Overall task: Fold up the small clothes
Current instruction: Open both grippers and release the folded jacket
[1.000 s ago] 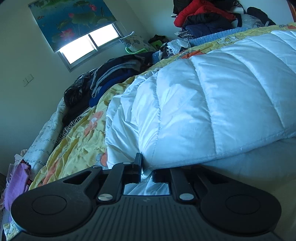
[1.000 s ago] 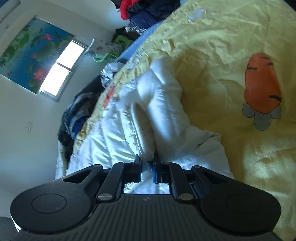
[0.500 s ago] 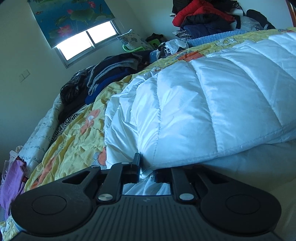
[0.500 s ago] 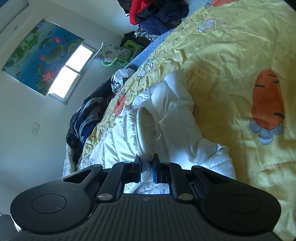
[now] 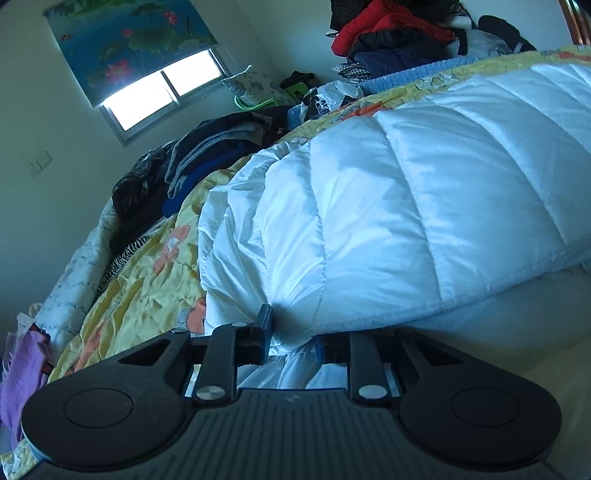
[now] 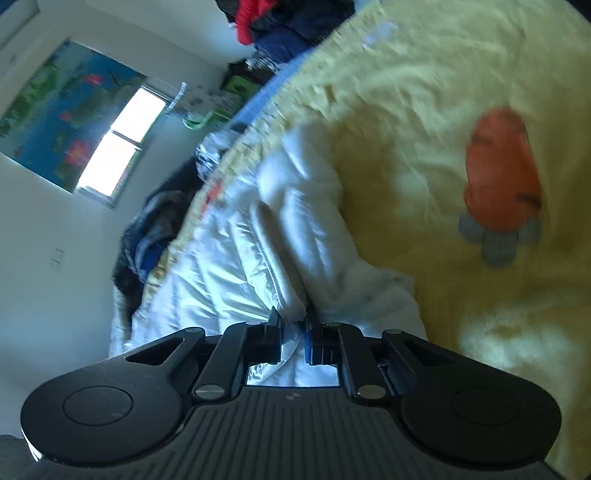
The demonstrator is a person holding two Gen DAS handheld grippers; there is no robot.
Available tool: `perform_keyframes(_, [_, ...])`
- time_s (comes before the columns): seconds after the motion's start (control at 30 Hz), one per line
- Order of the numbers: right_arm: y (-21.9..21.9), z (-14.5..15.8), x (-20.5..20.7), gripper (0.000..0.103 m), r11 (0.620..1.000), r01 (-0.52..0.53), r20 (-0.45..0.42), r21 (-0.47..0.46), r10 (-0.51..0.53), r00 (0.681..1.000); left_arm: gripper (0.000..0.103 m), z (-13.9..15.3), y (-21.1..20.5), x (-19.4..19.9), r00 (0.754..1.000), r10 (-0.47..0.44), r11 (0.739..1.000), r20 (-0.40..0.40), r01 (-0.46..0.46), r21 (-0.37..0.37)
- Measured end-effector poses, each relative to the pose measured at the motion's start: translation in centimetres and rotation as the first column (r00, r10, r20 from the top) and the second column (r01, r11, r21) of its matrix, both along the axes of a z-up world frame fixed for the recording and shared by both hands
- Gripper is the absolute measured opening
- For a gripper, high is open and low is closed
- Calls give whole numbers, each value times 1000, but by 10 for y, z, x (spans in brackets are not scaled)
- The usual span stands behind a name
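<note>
A white quilted puffer jacket (image 5: 388,206) lies folded over on the yellow cartoon-print bedspread (image 5: 147,280). My left gripper (image 5: 291,336) is at its near folded edge; its jaws are opening, with a loose bunch of the white fabric still between them and a shadowed gap beside the left pad. In the right wrist view, which is blurred, the same jacket (image 6: 303,236) runs away from me, and my right gripper (image 6: 293,328) is shut on its cream-trimmed edge. The right finger of the left gripper is partly hidden under the jacket.
Dark clothes (image 5: 207,158) are heaped along the bed's far side under the window (image 5: 159,88). A red and navy pile (image 5: 391,33) sits at the far end. Purple cloth (image 5: 22,369) hangs at the near left. An orange carrot print (image 6: 502,173) marks bare bedspread to the right.
The left gripper's jaws have spread apart around the jacket edge. The right gripper stays shut on the jacket; its view shifted a little and is now blurred.
</note>
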State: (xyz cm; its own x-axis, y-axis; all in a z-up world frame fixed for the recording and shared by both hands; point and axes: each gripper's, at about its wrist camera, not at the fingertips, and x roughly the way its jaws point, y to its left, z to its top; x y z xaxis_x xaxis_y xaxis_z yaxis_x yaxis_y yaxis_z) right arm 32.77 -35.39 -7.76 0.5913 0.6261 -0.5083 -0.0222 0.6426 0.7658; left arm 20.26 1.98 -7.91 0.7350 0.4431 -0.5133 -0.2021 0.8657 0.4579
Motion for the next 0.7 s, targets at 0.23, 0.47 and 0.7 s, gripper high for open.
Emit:
perform_keyframes(0.23, [-7, 10, -15, 48, 999, 31, 27, 27, -32, 999, 62, 47, 20, -48, 989, -111, 983, 102, 124, -134])
perform_keyframes(0.47, [-5, 79, -37, 50, 994, 97, 268, -50, -80, 960, 69, 110, 48, -54, 971, -157, 929, 181, 207, -308])
perform_keyframes(0.7, [95, 70, 15, 63, 957, -129, 188, -259, 181, 965, 69, 100, 41, 21, 981, -123, 875, 148, 178, -449])
